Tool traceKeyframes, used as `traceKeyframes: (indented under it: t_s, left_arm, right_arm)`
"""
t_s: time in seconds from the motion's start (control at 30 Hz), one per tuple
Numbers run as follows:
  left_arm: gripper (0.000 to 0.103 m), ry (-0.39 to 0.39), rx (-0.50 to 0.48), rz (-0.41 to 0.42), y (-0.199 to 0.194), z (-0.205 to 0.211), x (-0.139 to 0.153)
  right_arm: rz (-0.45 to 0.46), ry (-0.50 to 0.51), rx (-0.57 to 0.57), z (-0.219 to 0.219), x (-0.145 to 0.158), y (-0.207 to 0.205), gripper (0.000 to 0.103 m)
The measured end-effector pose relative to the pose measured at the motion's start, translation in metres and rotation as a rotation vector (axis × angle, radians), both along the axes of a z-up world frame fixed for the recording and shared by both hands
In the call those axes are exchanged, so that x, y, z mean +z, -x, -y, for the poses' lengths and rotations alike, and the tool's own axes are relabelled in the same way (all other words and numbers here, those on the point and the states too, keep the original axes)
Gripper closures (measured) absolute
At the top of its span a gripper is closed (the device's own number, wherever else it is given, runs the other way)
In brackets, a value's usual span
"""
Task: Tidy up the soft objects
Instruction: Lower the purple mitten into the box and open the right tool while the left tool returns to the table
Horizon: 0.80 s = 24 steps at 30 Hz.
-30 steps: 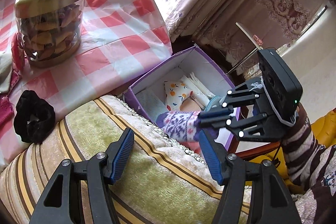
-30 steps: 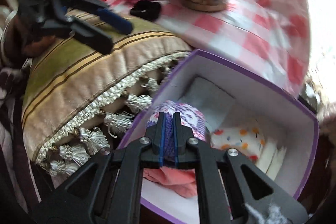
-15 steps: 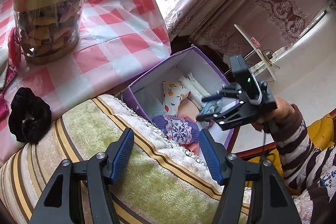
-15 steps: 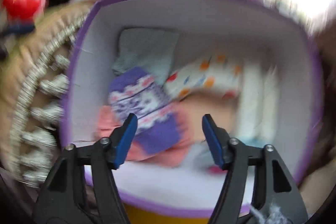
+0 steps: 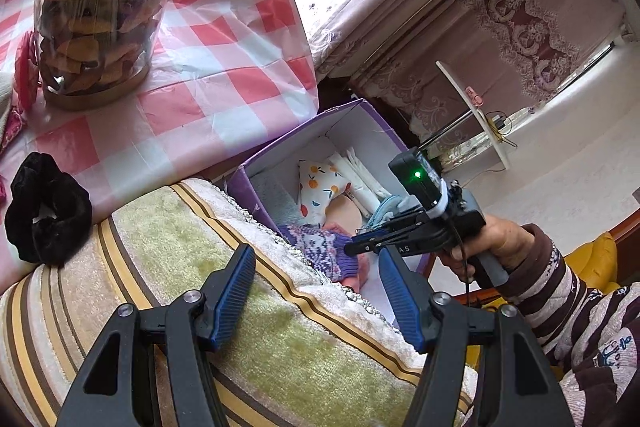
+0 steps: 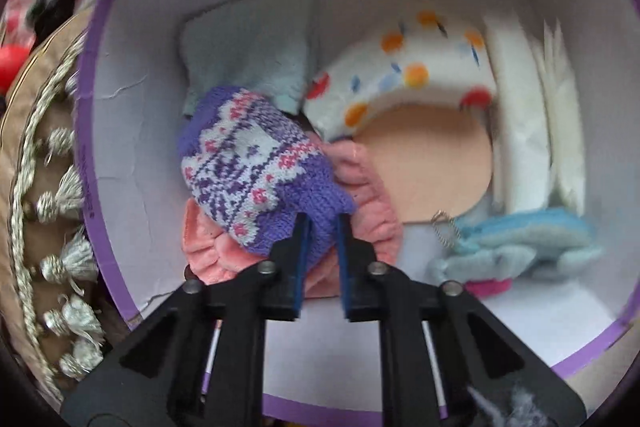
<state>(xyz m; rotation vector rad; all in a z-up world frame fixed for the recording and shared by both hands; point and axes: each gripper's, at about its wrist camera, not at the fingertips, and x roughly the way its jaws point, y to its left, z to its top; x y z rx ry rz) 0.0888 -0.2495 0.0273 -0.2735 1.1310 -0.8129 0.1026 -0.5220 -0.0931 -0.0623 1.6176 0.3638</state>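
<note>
- The left gripper hangs nearest the left wrist camera, its blue-padded jaws standing apart with nothing between them, over a green and cream striped velvet cushion edged with silver tassels.
- Just past the cushion's trimmed edge sits an open purple cardboard box with a white inside; the cushion's fringe lies against its near wall.
- The right gripper, held by a hand in a striped sleeve, points steeply down into the box. Its jaws are closing, and their blue pads pinch the plain purple cuff of a purple, white and pink patterned knitted mitten.
- The mitten lies inside the box near its cushion-side wall, resting on a pink fluffy cloth.
- Deeper in the box lie a pale blue folded towel, a white fabric piece with orange and red spots, folded white pads along the far side and a light blue plush item.
- Farther off, on a red and white checked tablecloth, lies a black velvet scrunchie, well apart from the box.
- Behind it stands a glass jar with a gold lid, filled with dried pieces.
</note>
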Motion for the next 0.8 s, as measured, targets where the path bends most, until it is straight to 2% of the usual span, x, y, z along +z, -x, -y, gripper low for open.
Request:
traceKeyframes:
  t_s: [0.07, 0.13, 0.23, 0.37, 0.4, 0.53, 0.63, 0.67, 0.73, 0.77, 0.8]
  left_arm:
    - [0.038, 0.009, 0.000, -0.003, 0.000, -0.001, 0.000]
    - [0.038, 0.021, 0.002, -0.008, -0.001, -0.003, -0.001]
    - [0.038, 0.032, 0.006, -0.011, -0.001, -0.004, -0.001]
    - [0.038, 0.031, 0.021, 0.004, 0.000, -0.006, 0.002]
    - [0.038, 0.028, 0.026, 0.011, 0.000, -0.007, 0.003]
    - [0.038, 0.000, 0.031, 0.069, 0.011, -0.018, 0.013]
    - [0.038, -0.004, 0.077, 0.098, 0.022, -0.042, 0.020]
    - [0.038, -0.003, 0.099, 0.103, 0.024, -0.051, 0.022]
    - [0.038, 0.006, 0.153, 0.107, 0.030, -0.075, 0.025]
    - [0.038, 0.012, 0.179, 0.110, 0.032, -0.086, 0.026]
    - [0.038, 0.016, 0.199, 0.113, 0.033, -0.095, 0.027]
  right_arm:
    - [0.115, 0.062, 0.081, -0.014, 0.017, 0.004, 0.091]
    - [0.199, 0.076, 0.148, -0.024, 0.036, 0.003, 0.091]
    - [0.246, 0.103, 0.227, -0.040, 0.042, 0.004, 0.092]
    - [0.309, 0.172, 0.291, -0.057, 0.032, -0.008, 0.092]
    - [0.314, 0.203, 0.306, -0.059, 0.025, -0.010, 0.092]
    - [0.241, 0.271, 0.342, -0.068, -0.006, -0.015, 0.090]
    - [0.229, 0.264, 0.301, -0.066, -0.005, -0.009, 0.086]
    - [0.224, 0.243, 0.271, -0.064, -0.001, -0.008, 0.080]
    - [0.230, 0.193, 0.220, -0.058, 0.008, -0.005, 0.060]
    - [0.245, 0.173, 0.196, -0.058, 0.015, -0.004, 0.044]
    - [0.259, 0.169, 0.182, -0.052, 0.022, -0.003, 0.034]
